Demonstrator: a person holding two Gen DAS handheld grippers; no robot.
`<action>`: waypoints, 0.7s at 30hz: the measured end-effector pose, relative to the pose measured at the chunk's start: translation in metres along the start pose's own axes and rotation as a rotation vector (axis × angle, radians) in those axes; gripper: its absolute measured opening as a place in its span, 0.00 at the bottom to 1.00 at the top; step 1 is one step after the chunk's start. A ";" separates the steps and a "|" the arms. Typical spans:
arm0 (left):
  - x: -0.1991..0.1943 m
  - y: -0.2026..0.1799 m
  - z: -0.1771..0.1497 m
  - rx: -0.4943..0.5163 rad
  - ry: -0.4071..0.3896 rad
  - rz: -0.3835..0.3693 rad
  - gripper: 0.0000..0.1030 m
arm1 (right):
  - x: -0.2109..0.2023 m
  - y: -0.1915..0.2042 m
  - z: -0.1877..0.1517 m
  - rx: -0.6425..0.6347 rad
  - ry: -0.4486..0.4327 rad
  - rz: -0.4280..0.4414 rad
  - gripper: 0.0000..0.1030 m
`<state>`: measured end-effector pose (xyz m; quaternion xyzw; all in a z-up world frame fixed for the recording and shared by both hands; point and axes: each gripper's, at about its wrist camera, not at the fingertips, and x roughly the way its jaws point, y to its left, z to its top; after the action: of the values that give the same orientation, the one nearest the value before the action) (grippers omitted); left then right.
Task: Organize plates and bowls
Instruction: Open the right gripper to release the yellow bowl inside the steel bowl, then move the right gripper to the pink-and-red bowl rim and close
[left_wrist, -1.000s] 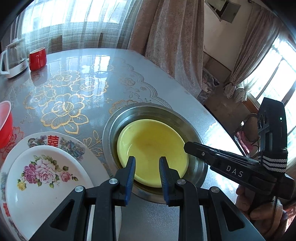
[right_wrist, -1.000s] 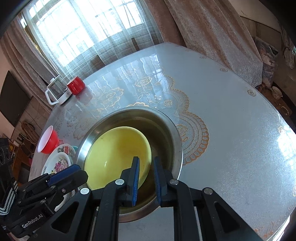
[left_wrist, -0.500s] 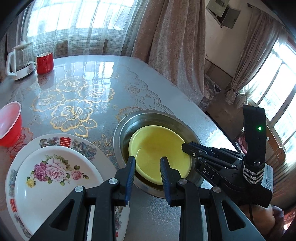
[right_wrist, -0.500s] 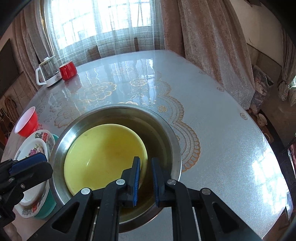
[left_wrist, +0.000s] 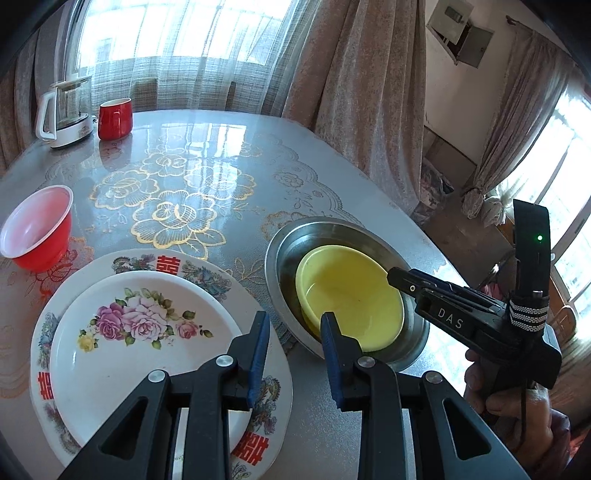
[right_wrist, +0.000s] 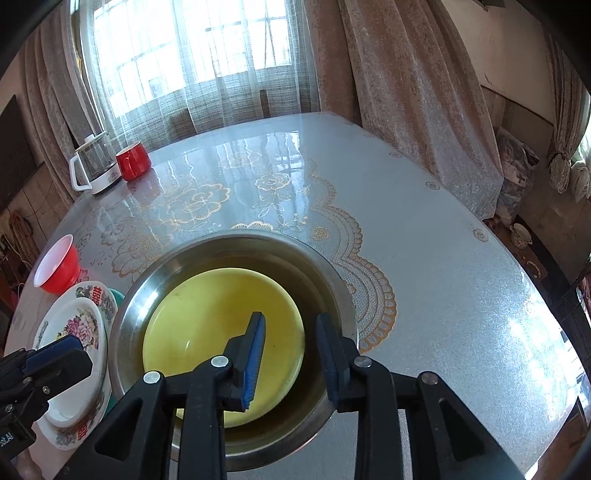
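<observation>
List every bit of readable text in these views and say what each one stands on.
"DAS": white letters on the right gripper body, seen from the left wrist view.
"囍": red characters spaced around the rim of the large floral plate.
"olAI": cut-off white print on the left gripper body at the frame edge; the rest is out of view.
Nothing else is readable.

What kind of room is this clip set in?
Probably a home dining room: a round table under a floral cover, curtained windows, and a glass kettle beside a red mug.
</observation>
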<state>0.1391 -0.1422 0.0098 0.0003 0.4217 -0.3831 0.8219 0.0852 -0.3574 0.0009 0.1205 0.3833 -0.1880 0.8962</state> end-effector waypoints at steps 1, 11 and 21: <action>-0.001 0.001 -0.001 -0.002 -0.001 0.005 0.28 | -0.003 0.000 0.001 0.006 -0.012 0.000 0.29; -0.015 0.015 -0.001 -0.034 -0.036 0.023 0.28 | -0.028 0.018 0.017 0.009 -0.098 0.097 0.31; -0.038 0.048 0.000 -0.095 -0.084 0.066 0.29 | -0.032 0.073 0.031 -0.067 -0.067 0.270 0.31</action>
<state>0.1560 -0.0844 0.0201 -0.0408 0.4044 -0.3349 0.8501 0.1158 -0.2951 0.0501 0.1343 0.3395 -0.0569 0.9292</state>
